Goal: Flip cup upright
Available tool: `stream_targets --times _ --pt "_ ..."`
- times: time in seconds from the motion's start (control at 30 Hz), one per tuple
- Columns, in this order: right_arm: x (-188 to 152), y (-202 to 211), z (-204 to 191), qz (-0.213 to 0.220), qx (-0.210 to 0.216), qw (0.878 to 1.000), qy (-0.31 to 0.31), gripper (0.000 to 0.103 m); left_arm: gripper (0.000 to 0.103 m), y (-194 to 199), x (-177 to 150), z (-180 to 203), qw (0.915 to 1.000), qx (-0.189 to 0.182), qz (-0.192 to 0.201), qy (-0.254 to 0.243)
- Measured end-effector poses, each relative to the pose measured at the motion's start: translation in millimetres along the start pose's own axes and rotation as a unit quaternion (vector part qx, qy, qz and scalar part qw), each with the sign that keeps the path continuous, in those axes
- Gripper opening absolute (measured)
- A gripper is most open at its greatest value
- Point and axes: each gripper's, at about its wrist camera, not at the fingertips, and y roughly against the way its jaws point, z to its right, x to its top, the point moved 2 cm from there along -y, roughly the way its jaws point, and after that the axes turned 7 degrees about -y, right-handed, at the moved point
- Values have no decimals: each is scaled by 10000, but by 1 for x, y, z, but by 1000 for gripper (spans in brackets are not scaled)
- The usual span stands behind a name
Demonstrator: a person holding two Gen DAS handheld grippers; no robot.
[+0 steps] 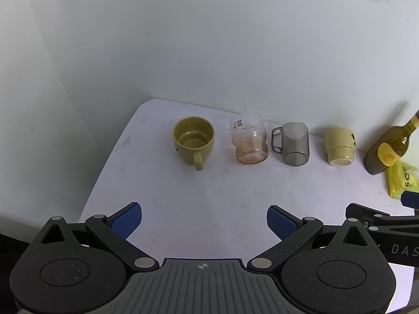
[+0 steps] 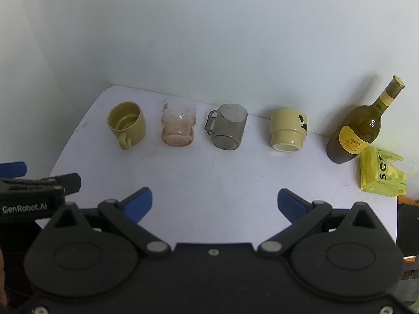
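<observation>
Four cups stand in a row along the back of the white table (image 1: 209,196). An olive mug (image 1: 193,141) (image 2: 126,124) stands upright, mouth up, handle toward me. A pinkish clear glass (image 1: 250,140) (image 2: 179,123), a smoky grey handled cup (image 1: 294,144) (image 2: 229,127) and a cream cup (image 1: 339,146) (image 2: 288,129) appear to stand upside down. My left gripper (image 1: 204,222) is open and empty, well in front of the olive mug and the glass. My right gripper (image 2: 214,202) is open and empty, in front of the grey cup.
A dark green wine bottle (image 2: 361,128) (image 1: 387,149) stands at the right end of the row. A yellow packet (image 2: 382,175) (image 1: 400,180) lies in front of it. A white wall (image 2: 209,39) runs close behind the cups. Each gripper shows at the other view's edge.
</observation>
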Motion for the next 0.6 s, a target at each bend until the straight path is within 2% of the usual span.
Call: stream_targets --times 0.6 --pt "4 -2 -2 -40 -4 10000 -1 103 103 -1 3 0 10000 9 -3 -14"
